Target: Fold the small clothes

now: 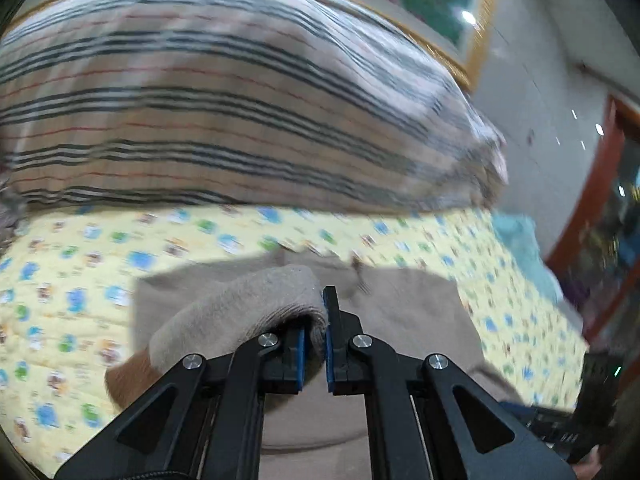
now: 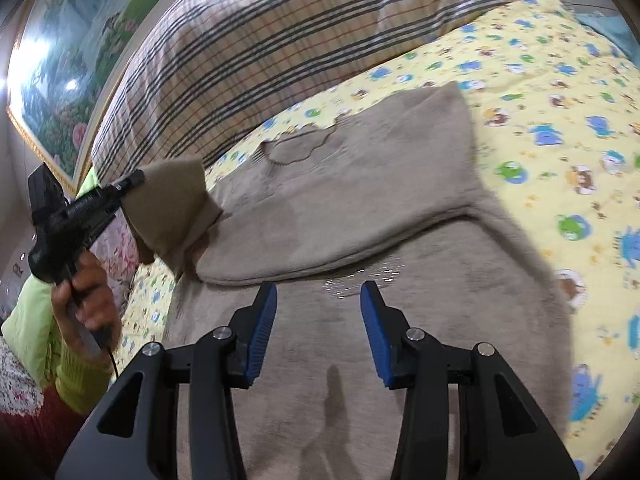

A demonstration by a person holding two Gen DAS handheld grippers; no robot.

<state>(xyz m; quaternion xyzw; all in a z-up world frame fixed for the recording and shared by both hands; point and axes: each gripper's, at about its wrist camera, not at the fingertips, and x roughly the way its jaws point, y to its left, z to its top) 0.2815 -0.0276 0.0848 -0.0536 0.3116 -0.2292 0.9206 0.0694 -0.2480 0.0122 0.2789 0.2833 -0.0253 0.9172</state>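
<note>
while the left gripper (image 2: pixel 138 178) pinches the beige sweater's sleeve (image 2: pixel 172 208) aloft, the right gripper (image 2: pixel 318 294) hovers half-open, empty.

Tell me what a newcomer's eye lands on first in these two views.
First, the left gripper, shut on a bunched sleeve of the beige sweater and lifting it at the left of the right wrist view. Next, the bright yellow cartoon-print quilt under the sweater. Behind it lies a big plaid cover; the right gripper hovers open over the sweater.
</note>
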